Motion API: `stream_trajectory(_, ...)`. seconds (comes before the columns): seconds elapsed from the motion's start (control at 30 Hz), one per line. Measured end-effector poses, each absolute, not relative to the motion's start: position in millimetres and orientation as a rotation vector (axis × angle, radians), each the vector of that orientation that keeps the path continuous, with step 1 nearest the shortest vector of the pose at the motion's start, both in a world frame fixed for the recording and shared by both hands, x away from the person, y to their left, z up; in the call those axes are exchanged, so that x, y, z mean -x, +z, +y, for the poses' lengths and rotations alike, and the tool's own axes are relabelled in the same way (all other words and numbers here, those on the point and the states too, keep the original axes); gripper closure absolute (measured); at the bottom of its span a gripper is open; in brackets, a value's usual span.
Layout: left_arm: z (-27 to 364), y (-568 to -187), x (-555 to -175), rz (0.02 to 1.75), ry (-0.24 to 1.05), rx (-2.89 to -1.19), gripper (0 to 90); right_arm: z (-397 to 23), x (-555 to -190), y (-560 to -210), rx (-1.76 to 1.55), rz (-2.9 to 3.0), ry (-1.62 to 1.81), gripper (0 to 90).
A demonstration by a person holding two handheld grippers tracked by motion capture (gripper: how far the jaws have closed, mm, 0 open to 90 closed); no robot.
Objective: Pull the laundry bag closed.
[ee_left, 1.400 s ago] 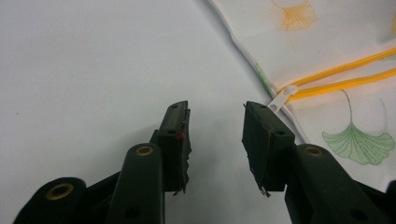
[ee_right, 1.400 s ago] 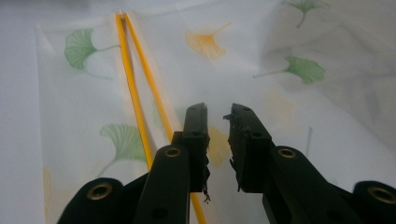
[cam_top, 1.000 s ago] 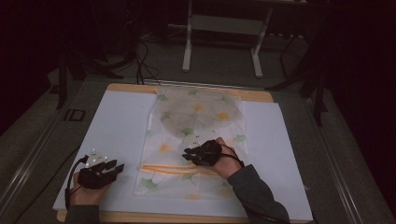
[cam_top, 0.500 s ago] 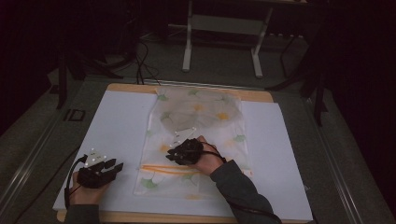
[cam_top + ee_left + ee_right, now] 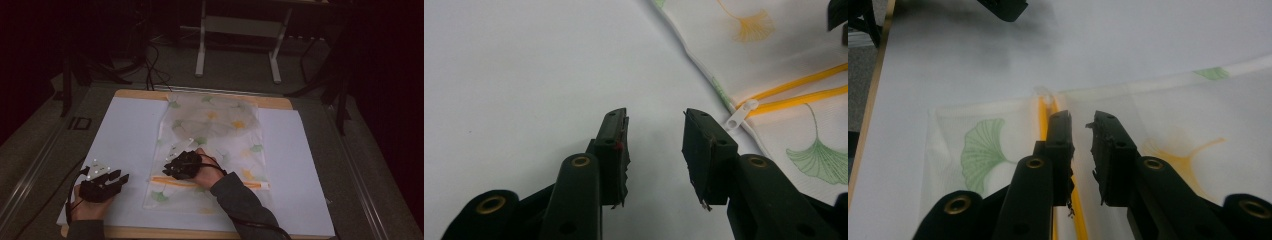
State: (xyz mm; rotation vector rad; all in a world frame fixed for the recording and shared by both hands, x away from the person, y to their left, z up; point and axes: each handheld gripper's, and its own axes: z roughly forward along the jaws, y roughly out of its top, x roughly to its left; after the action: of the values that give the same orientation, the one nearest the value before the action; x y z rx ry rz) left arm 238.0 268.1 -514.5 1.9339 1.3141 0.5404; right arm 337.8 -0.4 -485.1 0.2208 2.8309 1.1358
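Note:
A translucent pouch printed with green and orange leaves lies flat mid-table, with a yellow zipper across its near end. My right gripper hovers over the pouch's left part, just above the zipper. In the right gripper view, the right gripper stands open by a narrow gap with nothing between the jaws. The zipper runs under the left jaw towards a white pull tab. My left gripper rests on the white sheet left of the pouch. In its own view, the left gripper is open and empty, near the pull tab.
A white sheet covers the wooden table. A metal frame and cables stand on the dark floor beyond the far edge. The table's left edge drops to a grey floor.
My right hand has slid left across the pouch, from its right half to near the zipper's left end. The left hand has kept still.

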Motion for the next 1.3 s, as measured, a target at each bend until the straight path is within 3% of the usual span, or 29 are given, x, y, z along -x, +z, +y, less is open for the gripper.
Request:
stream_trajectory(0.63,275,-512,-230,1.332,0.566,-1.903,62.4,39,-340,-504,-0.226,2.884,1.104,72.3)
stream_trajectory(1.3,276,-512,-230,1.328,0.568,-1.91,62.3,68,-339,-515,-0.174,2.943,1.018,74.6)
